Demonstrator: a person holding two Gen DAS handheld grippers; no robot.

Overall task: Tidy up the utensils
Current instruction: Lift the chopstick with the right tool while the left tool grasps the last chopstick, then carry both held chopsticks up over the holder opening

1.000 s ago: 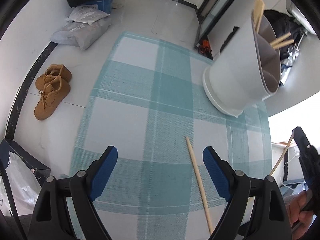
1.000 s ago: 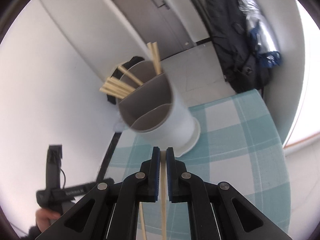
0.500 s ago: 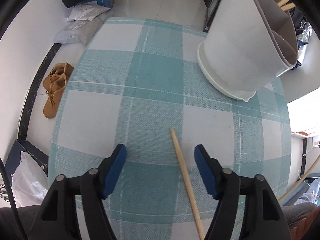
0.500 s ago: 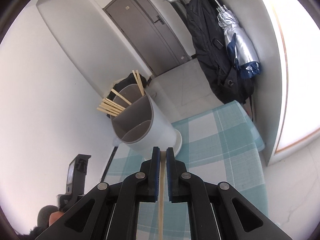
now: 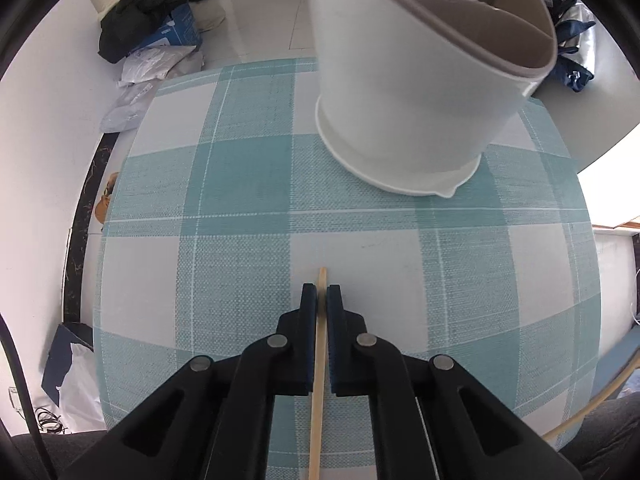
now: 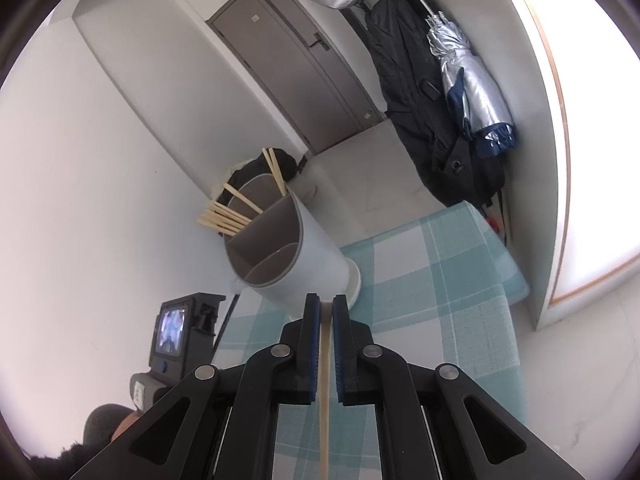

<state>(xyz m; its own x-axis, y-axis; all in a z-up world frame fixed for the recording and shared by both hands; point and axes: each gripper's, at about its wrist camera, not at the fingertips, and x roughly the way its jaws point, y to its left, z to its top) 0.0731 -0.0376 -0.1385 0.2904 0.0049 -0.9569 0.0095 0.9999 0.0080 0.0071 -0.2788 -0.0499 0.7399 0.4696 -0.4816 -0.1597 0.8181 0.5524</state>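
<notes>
my left claw (image 5: 321, 294) – just closed, clenched on a chopstick (image 5: 318, 380) lying on the worktop (image 5: 240, 200) | my right claw (image 6: 327, 306) – clenched on another chopstick (image 6: 325, 400) | beyond both – white holder (image 5: 400, 100)

White walls (image 6: 100, 140) and pale tiled floor (image 5: 260, 12) surround a brown door (image 6: 304, 68); daylight enters a window (image 6: 592, 160).

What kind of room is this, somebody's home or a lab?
Most likely a home, near the entrance. A dark coat and a folded umbrella hang beside a grey door, and a checked tablecloth carries a white utensil holder with chopsticks in it.
</notes>
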